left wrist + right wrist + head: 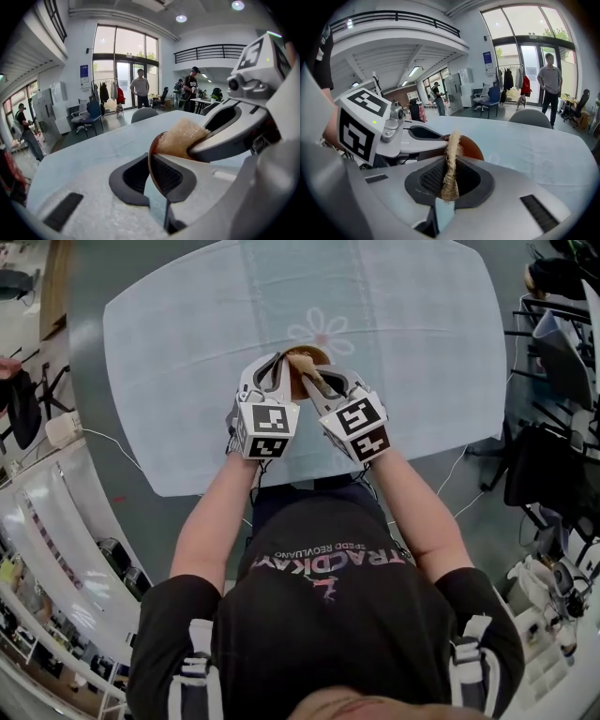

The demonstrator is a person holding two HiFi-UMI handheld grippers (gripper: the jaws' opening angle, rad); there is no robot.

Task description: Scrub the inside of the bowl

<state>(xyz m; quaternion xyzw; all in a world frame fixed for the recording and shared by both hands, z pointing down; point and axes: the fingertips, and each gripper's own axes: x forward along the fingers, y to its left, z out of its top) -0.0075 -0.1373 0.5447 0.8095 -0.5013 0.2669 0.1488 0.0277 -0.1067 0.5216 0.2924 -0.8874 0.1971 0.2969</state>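
Observation:
A small brown bowl [302, 382] is held above the table, its thin rim [151, 161] pinched between the jaws of my left gripper [274, 376], which is shut on it. My right gripper [323, 381] is shut on a flat tan loofah scrub pad [450, 164]. The pad [180, 137] presses into the bowl's brown inside [471, 147]. In the head view the two grippers meet at the bowl, near the pink flower print on the cloth; most of the bowl is hidden behind them.
A pale blue cloth covers the table [187, 362]. Grey chairs [529, 117] stand at its far side. People [139, 88] stand by the glass doors, and dark chairs and cables [544, 456] flank the table on the right.

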